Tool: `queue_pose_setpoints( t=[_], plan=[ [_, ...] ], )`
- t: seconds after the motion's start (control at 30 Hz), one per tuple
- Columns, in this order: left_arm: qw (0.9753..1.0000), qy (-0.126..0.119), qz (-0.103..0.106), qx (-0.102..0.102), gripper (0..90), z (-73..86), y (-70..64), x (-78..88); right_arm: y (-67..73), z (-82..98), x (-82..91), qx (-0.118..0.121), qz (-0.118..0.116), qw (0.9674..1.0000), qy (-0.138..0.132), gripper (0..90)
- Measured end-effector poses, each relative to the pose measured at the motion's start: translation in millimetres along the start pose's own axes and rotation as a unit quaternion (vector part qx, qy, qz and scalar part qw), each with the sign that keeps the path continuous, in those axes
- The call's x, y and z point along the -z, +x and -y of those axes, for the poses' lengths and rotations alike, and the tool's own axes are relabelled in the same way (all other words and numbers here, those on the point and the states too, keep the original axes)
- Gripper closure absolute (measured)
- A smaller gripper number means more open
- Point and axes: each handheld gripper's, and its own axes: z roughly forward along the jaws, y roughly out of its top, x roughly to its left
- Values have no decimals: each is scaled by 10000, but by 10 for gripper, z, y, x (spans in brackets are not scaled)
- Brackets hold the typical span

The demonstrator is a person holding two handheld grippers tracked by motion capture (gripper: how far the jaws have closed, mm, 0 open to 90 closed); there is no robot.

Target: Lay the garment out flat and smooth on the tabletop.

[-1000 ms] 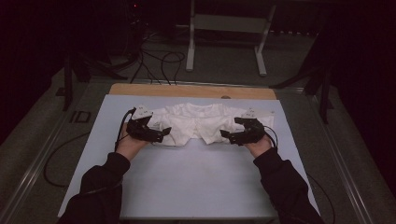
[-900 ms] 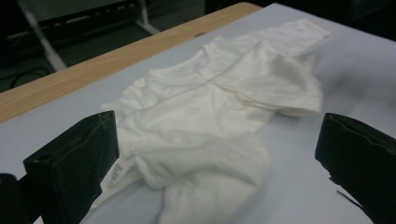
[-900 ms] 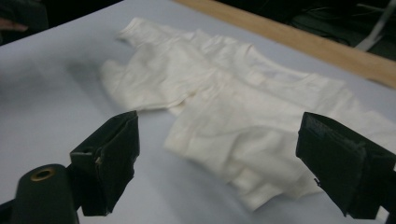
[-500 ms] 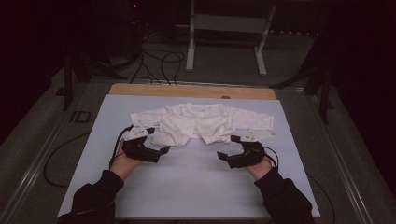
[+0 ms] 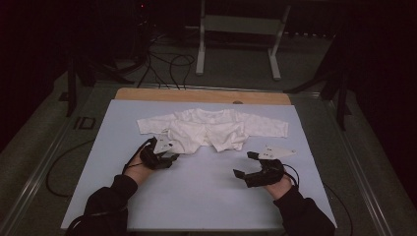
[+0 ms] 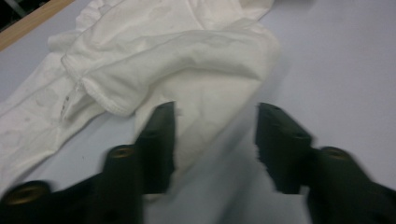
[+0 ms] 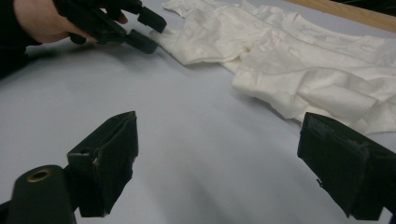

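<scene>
A small white shirt (image 5: pixel 211 129) lies crumpled on the pale blue worktop (image 5: pixel 206 201), toward twelve o'clock from the middle. The left gripper (image 5: pixel 169 156) sits at the shirt's bottom corner, at about seven o'clock from it. Its fingers (image 6: pixel 159 140) have just been closing, with a fold of the cloth between them, but a gap still shows. The right gripper (image 5: pixel 246 164) is at five o'clock from the shirt, apart from it, fingers (image 7: pixel 109 158) wide open over bare worktop
</scene>
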Motion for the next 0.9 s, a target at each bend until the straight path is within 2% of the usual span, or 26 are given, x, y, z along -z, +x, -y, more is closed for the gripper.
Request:
queue_pose_setpoints(
  t=[0.13, 0.17, 0.23, 0.5, 0.6, 0.63, 0.67, 0.77, 0.83, 0.87, 0.9],
  plan=[
    [10000, -10, 80, -50, 863, -69, 20, 9, -6, 6, 0, 44, 27, 10000, 7, 123],
    [10000, -10, 80, -50, 898, -69, 20, 9, -6, 6, 0, 44, 27, 10000, 7, 123],
    [10000, -30, 81, -47, 900, -113, -1, 64, -7, 10, 2, 13, 39, 10000, 24, 132],
    [9993, -158, 331, 87, 900, -204, -68, 362, -13, -5, 23, 31, 72, 10000, -38, 134],
    [9979, -297, 548, 155, 900, -244, -103, 513, -17, -6, 22, 39, 90, 9999, -34, 133],
    [9967, -376, 675, 232, 900, -254, -104, 559, -20, -5, 21, 29, 92, 9999, -32, 133],
    [9966, -393, 671, 259, 900, -259, -108, 596, -23, -6, 20, 1, 82, 10000, -30, 134],
    [9959, -343, 714, 438, 900, -228, -89, 612, -19, -11, 16, 26, 88, 10000, -38, 133],
    [9962, -263, 693, 458, 900, -184, -81, 579, -14, -13, 12, 16, 87, 10000, -24, 134],
    [9959, -153, 648, 614, 896, -108, -49, 514, -13, -11, 10, 9, 90, 10000, -17, 135],
    [9957, -129, 656, 648, 879, -81, -41, 492, -13, -10, 9, 4, 79, 10000, -4, 134]
  ],
)
